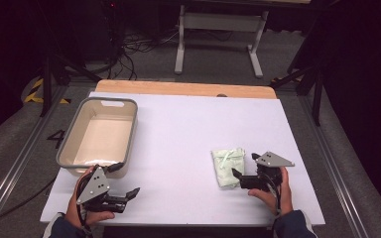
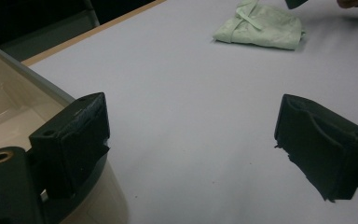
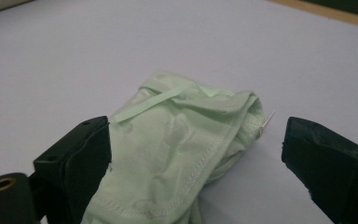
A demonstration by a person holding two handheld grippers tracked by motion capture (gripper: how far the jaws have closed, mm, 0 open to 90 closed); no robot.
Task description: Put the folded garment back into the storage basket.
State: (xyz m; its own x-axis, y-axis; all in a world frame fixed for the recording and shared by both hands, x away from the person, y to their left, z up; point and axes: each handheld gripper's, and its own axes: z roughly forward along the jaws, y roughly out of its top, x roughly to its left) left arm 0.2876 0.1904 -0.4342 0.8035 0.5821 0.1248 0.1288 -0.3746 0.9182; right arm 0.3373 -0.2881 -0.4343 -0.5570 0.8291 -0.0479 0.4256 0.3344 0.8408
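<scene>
A folded pale green cloth (image 1: 227,166) lies on the white table right of centre. My right gripper (image 1: 239,177) is open at its near right corner, jaws pointing left. In the right gripper view the cloth (image 3: 182,154) lies between the two open jaws, with a thin strap and stitched hems showing. My left gripper (image 1: 133,193) is open near the table's front left edge, beside the bin, with nothing between its fingers. In the left gripper view the cloth (image 2: 261,27) lies far off at the top.
A beige plastic bin (image 1: 99,136) with a grey rim stands at the table's left; its wall (image 2: 9,116) is close to my left gripper's left jaw. A white sheet (image 1: 188,148) covers the table. A metal stand (image 1: 218,34) and cables sit on the floor beyond.
</scene>
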